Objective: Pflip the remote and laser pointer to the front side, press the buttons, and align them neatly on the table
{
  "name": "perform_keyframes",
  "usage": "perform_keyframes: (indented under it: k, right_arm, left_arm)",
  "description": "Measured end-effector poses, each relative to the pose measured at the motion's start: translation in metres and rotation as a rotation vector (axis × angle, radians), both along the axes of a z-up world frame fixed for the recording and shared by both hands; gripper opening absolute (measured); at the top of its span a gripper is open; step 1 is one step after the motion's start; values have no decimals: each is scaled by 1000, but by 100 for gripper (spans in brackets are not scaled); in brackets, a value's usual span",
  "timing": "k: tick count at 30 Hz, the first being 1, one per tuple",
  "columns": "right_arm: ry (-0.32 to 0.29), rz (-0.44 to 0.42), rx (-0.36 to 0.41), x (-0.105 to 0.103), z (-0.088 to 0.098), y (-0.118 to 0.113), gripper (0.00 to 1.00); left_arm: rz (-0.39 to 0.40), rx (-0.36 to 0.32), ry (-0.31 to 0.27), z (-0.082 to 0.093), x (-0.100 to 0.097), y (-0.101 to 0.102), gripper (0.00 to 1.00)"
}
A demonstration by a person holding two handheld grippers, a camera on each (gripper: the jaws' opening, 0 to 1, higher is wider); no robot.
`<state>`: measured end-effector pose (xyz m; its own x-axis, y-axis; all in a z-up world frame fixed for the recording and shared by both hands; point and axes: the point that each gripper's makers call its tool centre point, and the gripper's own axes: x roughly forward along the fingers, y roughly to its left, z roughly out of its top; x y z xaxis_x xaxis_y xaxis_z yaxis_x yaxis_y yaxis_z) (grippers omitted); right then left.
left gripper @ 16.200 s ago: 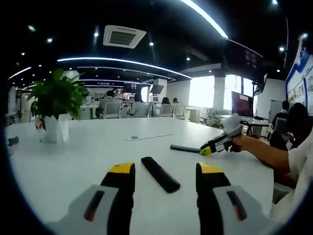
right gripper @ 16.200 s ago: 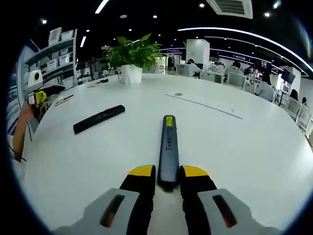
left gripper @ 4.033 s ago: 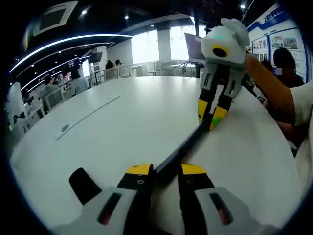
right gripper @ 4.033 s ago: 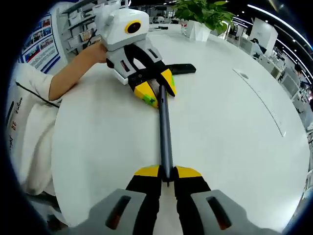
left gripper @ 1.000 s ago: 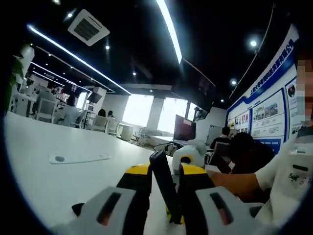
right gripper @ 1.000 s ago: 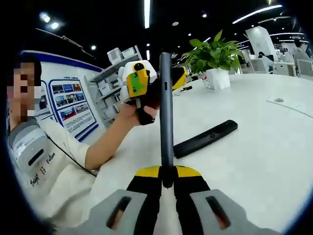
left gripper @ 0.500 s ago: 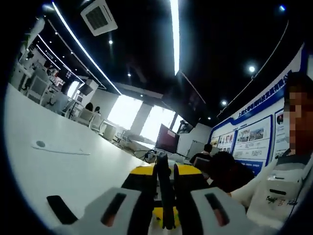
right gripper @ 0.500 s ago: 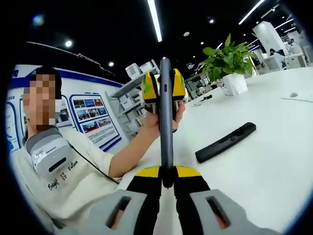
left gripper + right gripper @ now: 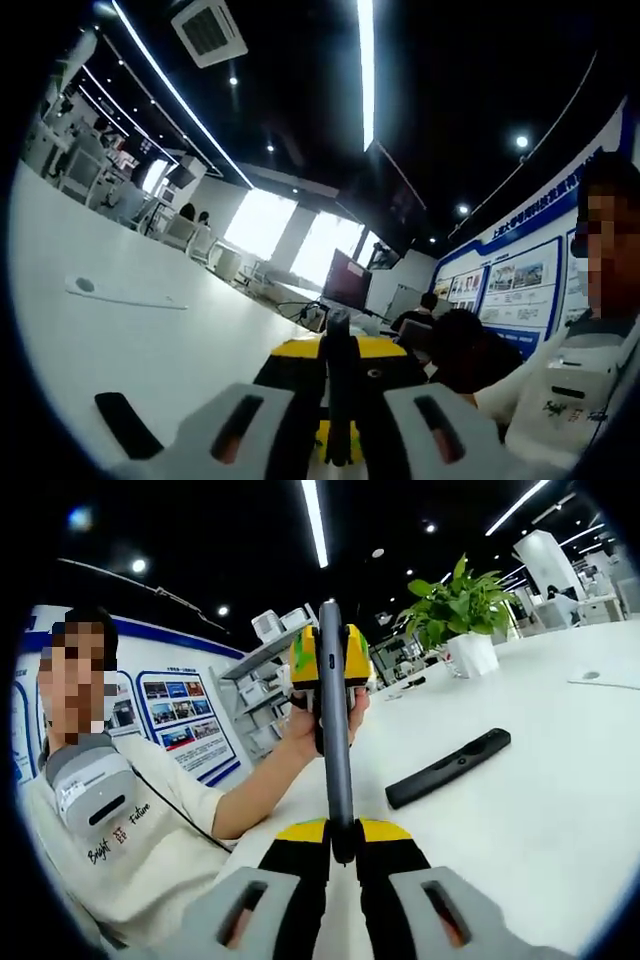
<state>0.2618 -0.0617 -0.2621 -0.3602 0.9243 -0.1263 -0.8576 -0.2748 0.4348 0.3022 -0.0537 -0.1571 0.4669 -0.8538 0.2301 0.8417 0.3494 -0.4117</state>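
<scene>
The slim dark laser pointer [image 9: 333, 730] is held up off the white table [image 9: 540, 780], edge-on, with a small button facing left. My right gripper [image 9: 343, 832] is shut on its near end. My left gripper [image 9: 325, 655], yellow-tipped and held by a hand, is clamped on its far end. In the left gripper view, my left gripper [image 9: 340, 350] is shut on the same pointer [image 9: 338, 395], seen almost end-on. The black remote [image 9: 447, 768] lies flat on the table to the right, also visible as the remote [image 9: 125, 425] at lower left.
A person in a white shirt [image 9: 110, 810] sits close at the left. A potted plant [image 9: 460, 605] stands far back on the table. A thin flat strip [image 9: 125, 295] lies on the table [image 9: 120, 350]. Office chairs and people are far behind.
Long before, the pointer lay on the table; now both grippers hold it in the air. In the last second both views tilted up and the pointer rolled edge-on.
</scene>
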Motion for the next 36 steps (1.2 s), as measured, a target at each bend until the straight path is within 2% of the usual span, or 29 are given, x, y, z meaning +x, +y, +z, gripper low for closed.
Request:
perform_keyframes:
  k: [3, 7, 16, 17, 19, 22, 23, 25, 27, 31, 36]
  right_arm:
    - [10, -1, 9, 0, 2, 0, 13]
    - [19, 3, 18, 0, 3, -1, 13]
    - [19, -6, 22, 0, 2, 0, 13]
    - [21, -7, 27, 1, 4, 1, 12]
    - [19, -4, 27, 0, 4, 1, 12]
    - [1, -11, 18, 0, 2, 2, 12]
    - [4, 2, 16, -3, 2, 1, 12]
    - [-4, 4, 12, -4, 0, 2, 12]
    - [11, 7, 16, -4, 2, 2, 12]
    - [9, 4, 14, -2, 1, 2, 13]
    - [15, -4, 24, -1, 3, 3, 12]
  left_arm:
    - [-4, -14, 0, 2, 0, 0, 17]
    - [-3, -28, 10, 2, 3, 2, 12]
    - [12, -40, 37, -1, 9, 8, 11]
    - [14, -62, 65, -1, 11, 9, 11]
    - [-2, -72, 60, 0, 10, 9, 10]
    - [10, -48, 42, 0, 8, 7, 9]
    - [2, -43, 62, -2, 9, 6, 9]
    - [-3, -29, 46, -2, 8, 6, 9]
    - [-8, -54, 46, 0, 9, 6, 10]
    - [-15, -22, -3, 1, 5, -1, 11]
    - [12, -10, 31, -4, 10, 0, 12]
